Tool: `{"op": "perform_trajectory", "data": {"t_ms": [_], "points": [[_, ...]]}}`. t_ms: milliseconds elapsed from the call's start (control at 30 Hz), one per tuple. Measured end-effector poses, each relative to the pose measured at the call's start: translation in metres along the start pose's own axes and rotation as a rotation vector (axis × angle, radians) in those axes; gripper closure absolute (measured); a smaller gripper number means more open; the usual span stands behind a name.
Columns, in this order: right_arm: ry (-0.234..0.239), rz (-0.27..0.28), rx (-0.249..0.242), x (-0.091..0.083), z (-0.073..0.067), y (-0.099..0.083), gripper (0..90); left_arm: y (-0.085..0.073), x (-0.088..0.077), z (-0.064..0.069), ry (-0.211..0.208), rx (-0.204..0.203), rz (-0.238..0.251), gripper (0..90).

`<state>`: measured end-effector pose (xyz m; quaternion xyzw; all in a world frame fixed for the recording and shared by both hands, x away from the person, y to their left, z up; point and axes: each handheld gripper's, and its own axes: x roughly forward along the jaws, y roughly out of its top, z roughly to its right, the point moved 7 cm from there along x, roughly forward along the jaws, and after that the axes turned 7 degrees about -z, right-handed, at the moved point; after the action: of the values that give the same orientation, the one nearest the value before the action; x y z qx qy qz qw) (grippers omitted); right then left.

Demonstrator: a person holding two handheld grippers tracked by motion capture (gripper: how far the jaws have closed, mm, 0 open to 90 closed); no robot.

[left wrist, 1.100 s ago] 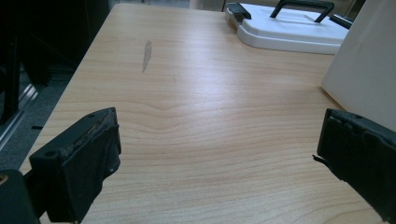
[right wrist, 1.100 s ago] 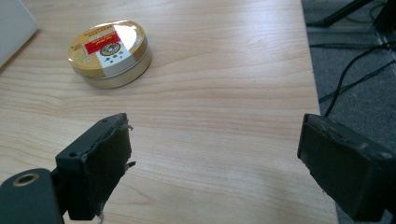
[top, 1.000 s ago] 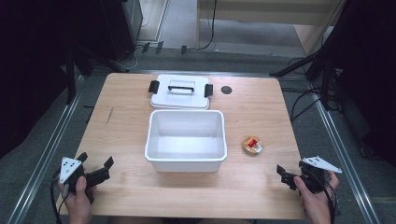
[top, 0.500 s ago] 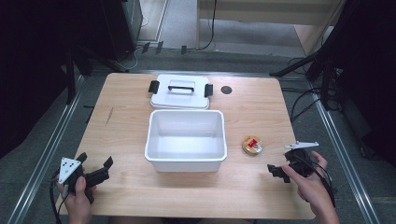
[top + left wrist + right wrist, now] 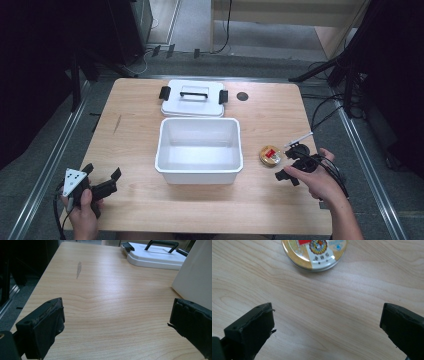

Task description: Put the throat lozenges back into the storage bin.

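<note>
A small round gold tin (image 5: 270, 155) with a red and white label lies on the wooden table, right of the white bin (image 5: 199, 150). My right gripper (image 5: 286, 166) hovers just right of the tin, tipped down at the table, jaws wide open and empty. In the right gripper view the tin (image 5: 314, 252) sits at the top edge, ahead of the open jaws (image 5: 327, 327). My left gripper (image 5: 102, 181) rests near the table's front left corner, open and empty. Bare wood lies between its jaws (image 5: 117, 322) in the left gripper view.
The open bin (image 5: 195, 277) stands mid-table. Its white lid (image 5: 193, 97) with a black handle and side clips lies flat behind it, and the lid (image 5: 155, 255) also appears far off. A dark round hole (image 5: 242, 96) marks the tabletop at the back right.
My right gripper has moved forward and left from the table's front right edge toward the tin and tipped downward. The left gripper has stayed in place.
</note>
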<state>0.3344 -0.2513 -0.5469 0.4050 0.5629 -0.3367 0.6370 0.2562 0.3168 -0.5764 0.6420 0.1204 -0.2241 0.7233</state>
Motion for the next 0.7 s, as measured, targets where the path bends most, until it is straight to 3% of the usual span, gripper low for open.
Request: {"op": "perform_trajectory", "data": {"t_ms": [500, 700], "points": [[0.006, -0.097, 0.01, 0.0, -0.018, 0.039, 5.5, 0.0, 0.0, 0.0, -0.004, -0.001, -0.002, 0.0], [-0.003, -0.132, 0.052, 0.009, -0.021, 0.053, 5.5, 0.0, 0.0, 0.0, -0.004, -0.001, -0.002, 0.0]]}}
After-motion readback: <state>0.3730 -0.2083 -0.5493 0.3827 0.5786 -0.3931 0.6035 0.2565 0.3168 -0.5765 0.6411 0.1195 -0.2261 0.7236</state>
